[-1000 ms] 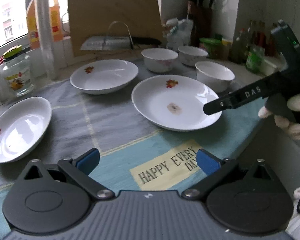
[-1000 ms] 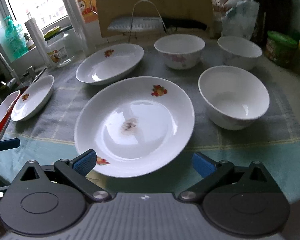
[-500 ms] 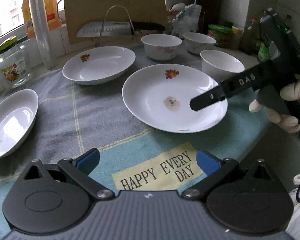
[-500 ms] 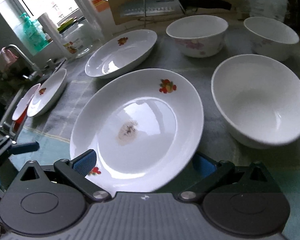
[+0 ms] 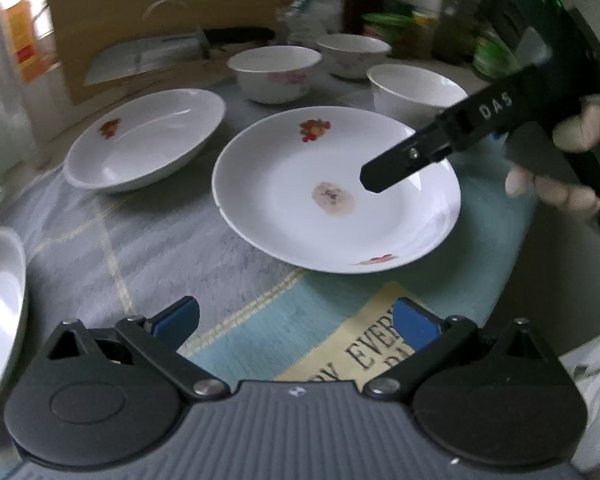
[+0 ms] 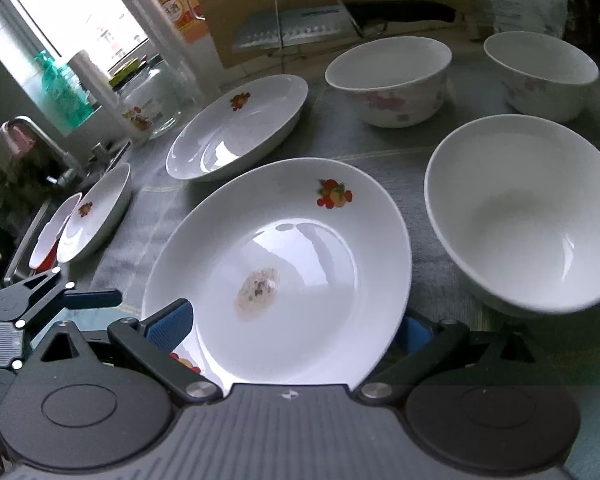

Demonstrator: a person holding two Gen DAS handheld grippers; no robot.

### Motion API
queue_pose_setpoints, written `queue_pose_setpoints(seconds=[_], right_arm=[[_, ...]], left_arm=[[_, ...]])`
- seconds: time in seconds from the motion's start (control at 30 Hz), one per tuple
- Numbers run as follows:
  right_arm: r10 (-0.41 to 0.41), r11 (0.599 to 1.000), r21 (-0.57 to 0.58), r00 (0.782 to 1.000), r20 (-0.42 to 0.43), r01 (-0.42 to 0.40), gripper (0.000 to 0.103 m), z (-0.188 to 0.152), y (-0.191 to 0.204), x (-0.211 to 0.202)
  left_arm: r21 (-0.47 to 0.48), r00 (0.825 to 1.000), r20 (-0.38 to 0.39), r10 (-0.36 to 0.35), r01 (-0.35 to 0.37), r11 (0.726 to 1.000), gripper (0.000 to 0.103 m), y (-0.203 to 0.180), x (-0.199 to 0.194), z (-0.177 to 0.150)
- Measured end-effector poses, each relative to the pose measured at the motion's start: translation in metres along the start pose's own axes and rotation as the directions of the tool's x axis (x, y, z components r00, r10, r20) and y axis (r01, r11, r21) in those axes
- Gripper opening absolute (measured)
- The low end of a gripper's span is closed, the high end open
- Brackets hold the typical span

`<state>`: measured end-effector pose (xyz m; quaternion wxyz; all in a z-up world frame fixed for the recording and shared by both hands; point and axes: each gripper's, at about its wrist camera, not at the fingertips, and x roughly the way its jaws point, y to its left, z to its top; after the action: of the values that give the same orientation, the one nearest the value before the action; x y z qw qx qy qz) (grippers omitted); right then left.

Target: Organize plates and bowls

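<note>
1. The right gripper (image 6: 292, 326), a black two-finger tool with blue pads, has its fingers spread wide, one on each side of the near rim of a large white ceramic plate with fruit prints and a brownish stain at its centre (image 6: 284, 264). Whether the pads touch the rim cannot be told.
2. In the left wrist view, one black finger of the right gripper (image 5: 404, 164), marked "DAS", reaches over the right part of that stained plate (image 5: 332, 196); a gloved hand (image 5: 560, 168) holds it.
3. The left gripper (image 5: 296, 320) is also spread open and holds nothing. It hovers over the blue and grey printed cloth (image 5: 148, 240), near the plate's front edge but apart from it.
4. A second white fruit-print plate (image 5: 144, 140) lies behind and to the left, with a strip of bare cloth between the two rims.
5. A third white plate (image 5: 0, 300) sits at the far left edge, partly cut off.
6. A plain white bowl (image 6: 520, 216) stands just beside the stained plate's right rim, with only a narrow gap.
7. Two white bowls with pink flowers, one near (image 6: 388, 80) and one far right (image 6: 540, 76), stand behind, apart from each other.
8. A brown board (image 5: 160, 12) and a wire rack (image 6: 312, 12) close off the back edge.
</note>
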<state>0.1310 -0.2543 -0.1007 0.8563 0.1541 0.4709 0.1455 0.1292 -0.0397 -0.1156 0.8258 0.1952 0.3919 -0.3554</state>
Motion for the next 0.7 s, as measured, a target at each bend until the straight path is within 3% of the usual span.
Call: queue_pose_setpoints(seconds=[0.17, 0.27, 0.7], right_arm=[[-0.059, 0.998, -0.035, 0.998, -0.009, 0.059, 0.103, 0.000, 0.011, 0.005], [-0.054, 0.999, -0.006, 0.998, -0.007, 0.054, 0.103, 0.002, 0.009, 0.005], [-0.070, 0.996, 0.050, 0.997, -0.008, 0.071, 0.103, 0.011, 0.006, 0.009]], left_arm=[[0.127, 0.996, -0.023, -0.091, 0.093, 0.988, 0.102, 0.009, 0.014, 0.005], [0.181, 0.990, -0.033, -0.134, 0.138, 0.974, 0.102, 0.014, 0.023, 0.009], [0.280, 0.965, -0.023, -0.260, 0.256, 0.925, 0.102, 0.031, 0.044, 0.020]])
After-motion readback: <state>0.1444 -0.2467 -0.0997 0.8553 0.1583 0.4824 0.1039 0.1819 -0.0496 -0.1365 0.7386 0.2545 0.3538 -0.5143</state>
